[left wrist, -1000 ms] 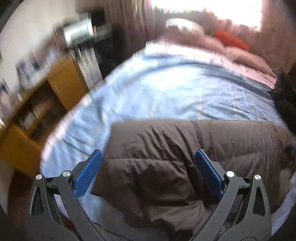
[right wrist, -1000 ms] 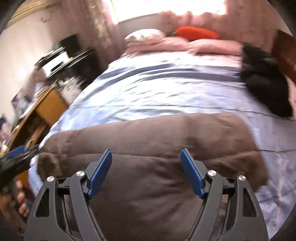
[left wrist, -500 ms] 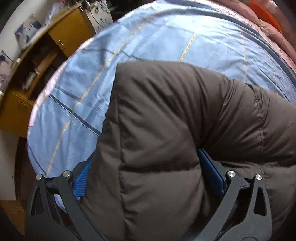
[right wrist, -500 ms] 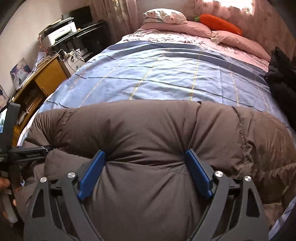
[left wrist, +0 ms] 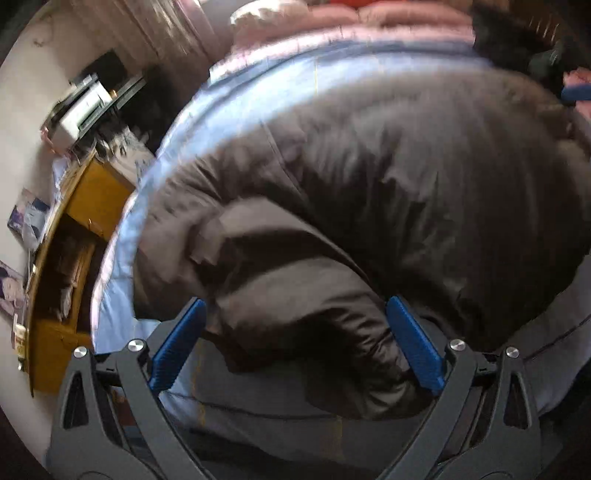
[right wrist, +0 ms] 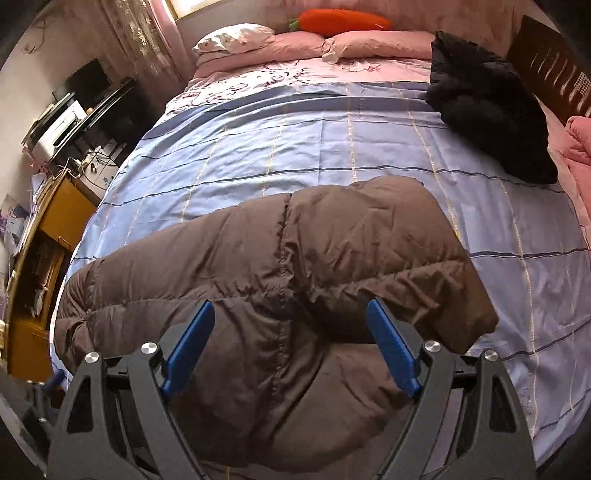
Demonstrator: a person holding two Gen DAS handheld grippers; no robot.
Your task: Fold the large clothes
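Observation:
A brown puffer jacket (right wrist: 280,266) lies folded in a thick bundle across the near end of the bed (right wrist: 332,147). It also fills the left wrist view (left wrist: 388,177), which is motion-blurred. My left gripper (left wrist: 295,339) is open, its blue pads either side of a loose fold at the jacket's near left edge. My right gripper (right wrist: 291,343) is open, its pads straddling the jacket's near part without pinching it. A blue tip of the right gripper shows at the far right of the left wrist view.
The bed has a blue striped sheet. A black garment (right wrist: 487,118) lies at its far right. Pink pillows (right wrist: 332,48) and an orange carrot plush (right wrist: 343,20) lie at the head. A yellow wooden desk (right wrist: 48,236) and printer (right wrist: 55,133) stand left.
The jacket has been folded over into a shorter bundle. Both grippers have pulled back from it; the left gripper, earlier buried in fabric, now stands open at the left edge.

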